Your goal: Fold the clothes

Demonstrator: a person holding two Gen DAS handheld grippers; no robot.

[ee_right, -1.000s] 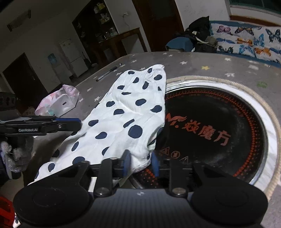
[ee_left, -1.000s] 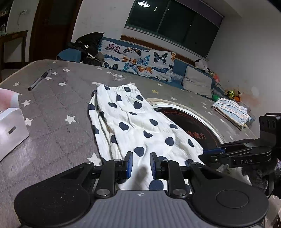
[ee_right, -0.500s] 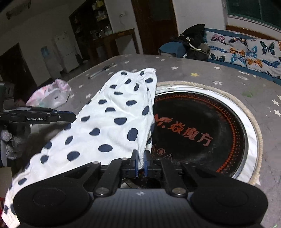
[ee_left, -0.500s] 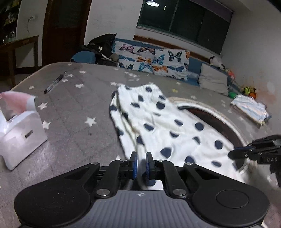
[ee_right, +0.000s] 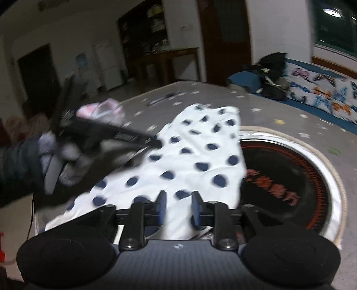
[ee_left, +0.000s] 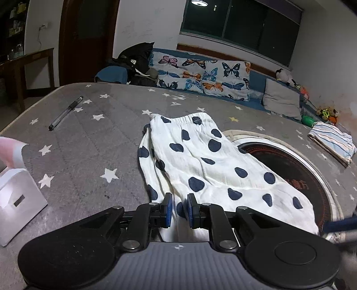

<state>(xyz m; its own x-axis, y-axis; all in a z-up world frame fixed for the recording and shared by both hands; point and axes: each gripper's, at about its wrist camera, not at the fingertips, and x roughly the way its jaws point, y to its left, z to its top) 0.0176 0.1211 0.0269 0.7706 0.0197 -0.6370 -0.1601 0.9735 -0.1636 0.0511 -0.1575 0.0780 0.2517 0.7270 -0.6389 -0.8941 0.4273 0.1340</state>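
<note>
Your left gripper point(ee_left: 179, 207) and right gripper point(ee_right: 176, 208) each sit at the near hem of the pants point(ee_left: 200, 165), fingers slightly parted with cloth between them; whether they pinch it, you cannot tell (right view is blurred). The pants run lengthwise away from you, waistband far, right edge overlapping the burner point(ee_left: 296, 171).

Dim room, ceiling lamp point(ee_left: 199, 1) glare, right view motion-blurred, fisheye-bent edges

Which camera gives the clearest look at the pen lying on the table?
The left wrist view: the pen lies sharp and whole on the starry table cover. The right wrist view shows it only as a small motion-blurred streak.
</note>
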